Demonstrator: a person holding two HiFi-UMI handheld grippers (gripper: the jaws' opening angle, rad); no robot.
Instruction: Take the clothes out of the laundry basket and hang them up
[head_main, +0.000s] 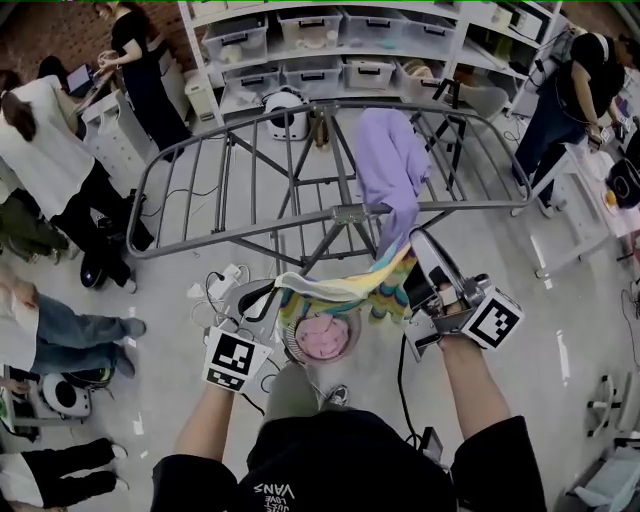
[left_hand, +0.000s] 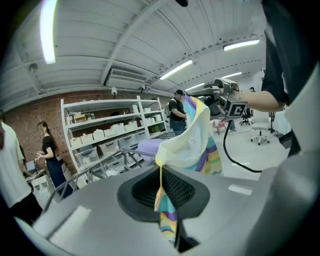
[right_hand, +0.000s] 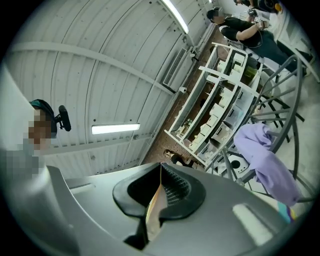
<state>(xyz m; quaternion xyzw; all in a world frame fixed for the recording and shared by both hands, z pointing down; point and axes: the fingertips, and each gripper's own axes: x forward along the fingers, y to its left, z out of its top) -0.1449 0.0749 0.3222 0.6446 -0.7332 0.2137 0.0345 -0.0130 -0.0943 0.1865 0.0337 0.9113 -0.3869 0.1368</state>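
Note:
A striped garment (head_main: 340, 290) in yellow, teal and purple hangs stretched between my two grippers, above the laundry basket (head_main: 353, 346). My left gripper (head_main: 271, 294) is shut on one edge of it, and in the left gripper view the cloth (left_hand: 195, 140) runs from the shut jaws (left_hand: 161, 186) up to the right gripper (left_hand: 225, 100). My right gripper (head_main: 418, 246) is shut on the other edge, with a thin fold (right_hand: 153, 209) pinched between its pads. A purple garment (head_main: 390, 165) (right_hand: 265, 160) is draped over the grey drying rack (head_main: 250, 215). Something pink (head_main: 320, 337) lies in the basket.
The rack spreads wide just beyond the grippers. White shelves with storage bins (head_main: 310, 40) stand behind it. People stand at the left (head_main: 50, 170) and at the far right (head_main: 575, 90). Cables and a power strip (head_main: 225, 280) lie on the floor near the basket.

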